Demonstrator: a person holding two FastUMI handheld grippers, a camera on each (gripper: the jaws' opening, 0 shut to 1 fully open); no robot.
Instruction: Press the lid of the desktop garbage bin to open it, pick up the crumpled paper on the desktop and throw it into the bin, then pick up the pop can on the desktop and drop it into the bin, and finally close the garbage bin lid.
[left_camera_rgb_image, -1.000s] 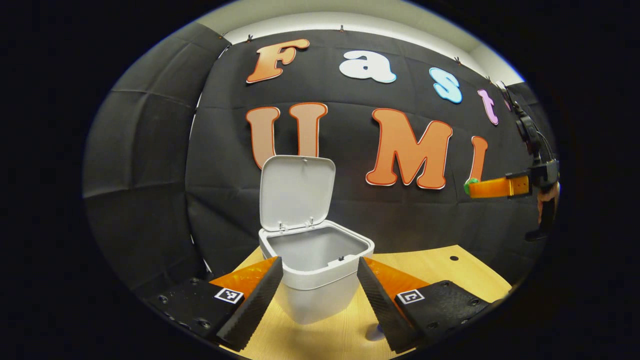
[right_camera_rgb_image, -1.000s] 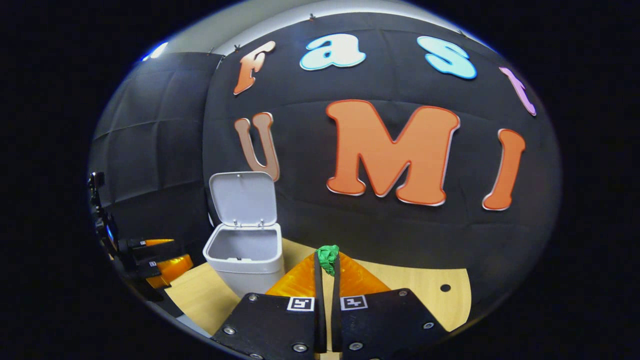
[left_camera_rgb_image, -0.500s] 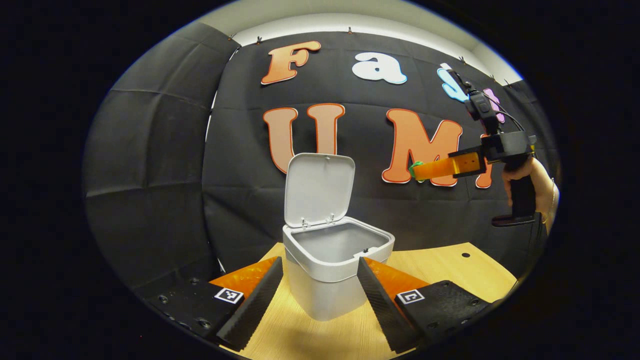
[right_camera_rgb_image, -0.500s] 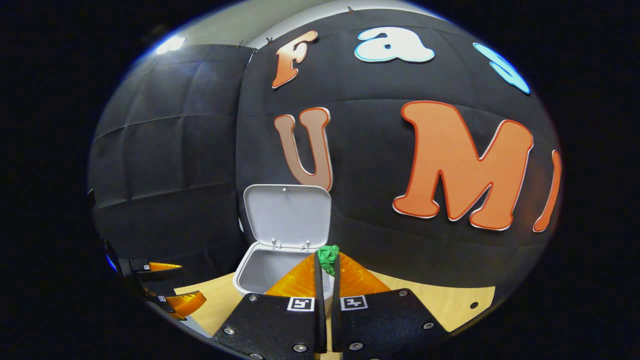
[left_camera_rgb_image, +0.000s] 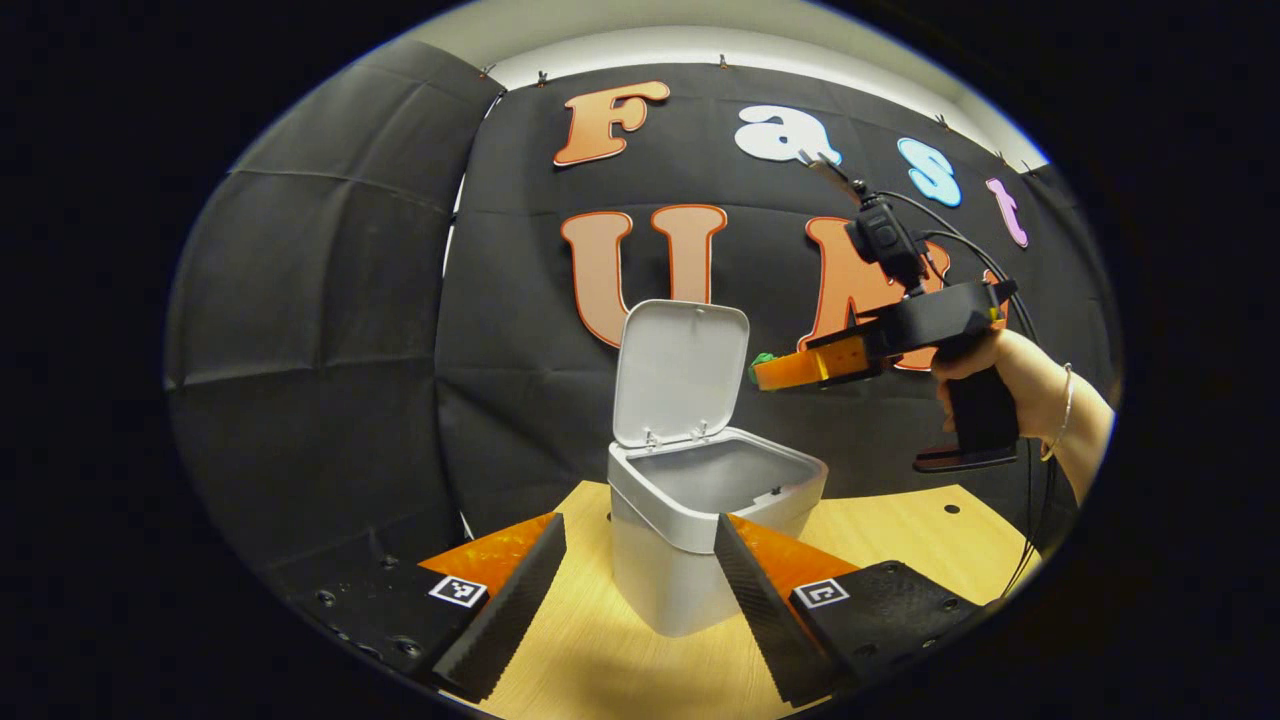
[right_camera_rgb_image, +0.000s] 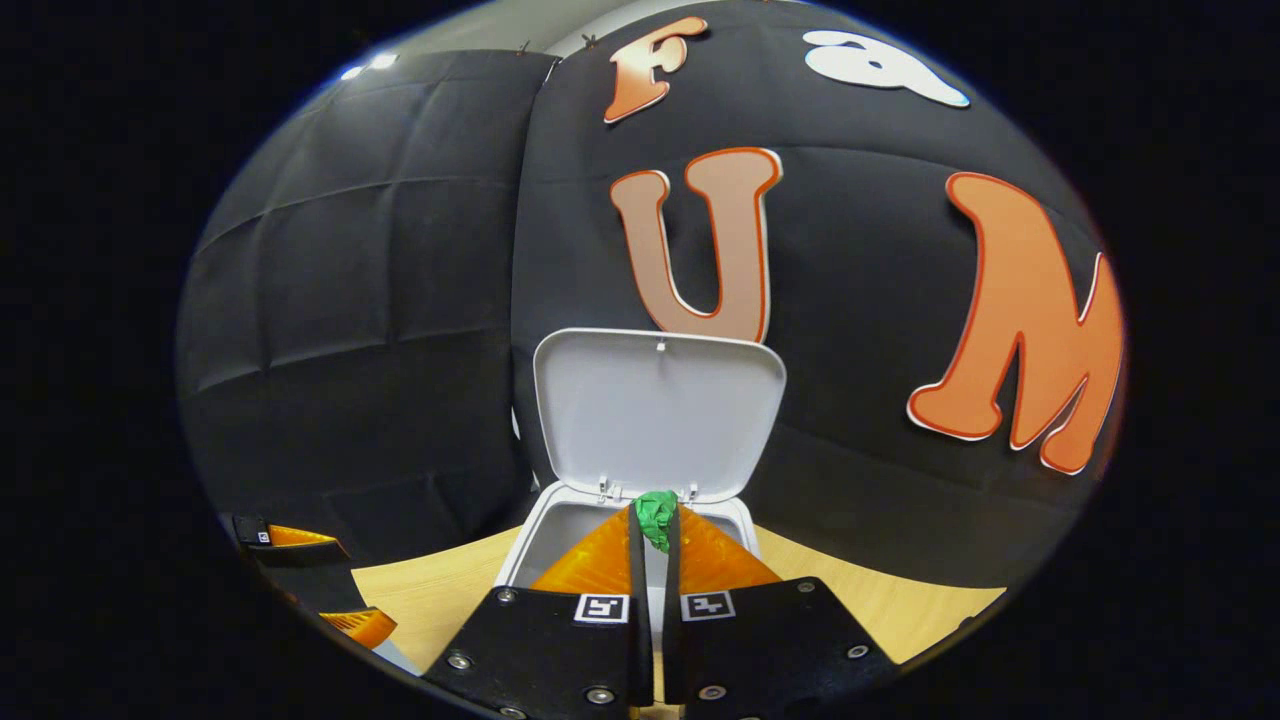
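The white desktop bin (left_camera_rgb_image: 690, 560) stands on the wooden table with its lid (left_camera_rgb_image: 680, 370) swung up and open. My left gripper (left_camera_rgb_image: 638, 525) is open low in front of it, with the bin seen between its fingers and apart from them. A hand (left_camera_rgb_image: 1010, 370) holds my right gripper (left_camera_rgb_image: 765, 370) in the air above the bin's right rim, close to the lid. It is shut on a small green crumpled paper (left_camera_rgb_image: 762, 358). In the right gripper view the paper (right_camera_rgb_image: 657, 522) sits at the tip of my right gripper (right_camera_rgb_image: 655, 512), over the bin's opening (right_camera_rgb_image: 565, 520), below the lid (right_camera_rgb_image: 660, 410).
The light wooden table (left_camera_rgb_image: 880, 520) runs out to the right of the bin, with a small dark hole in it (left_camera_rgb_image: 951, 509). Black cloth walls close the back and left. My left gripper (right_camera_rgb_image: 335, 590) shows at the lower left of the right gripper view.
My right gripper has carried the green paper leftward from the far right to just above the open bin. The left gripper stayed open and turned slightly, so the bin sits further right in its view.
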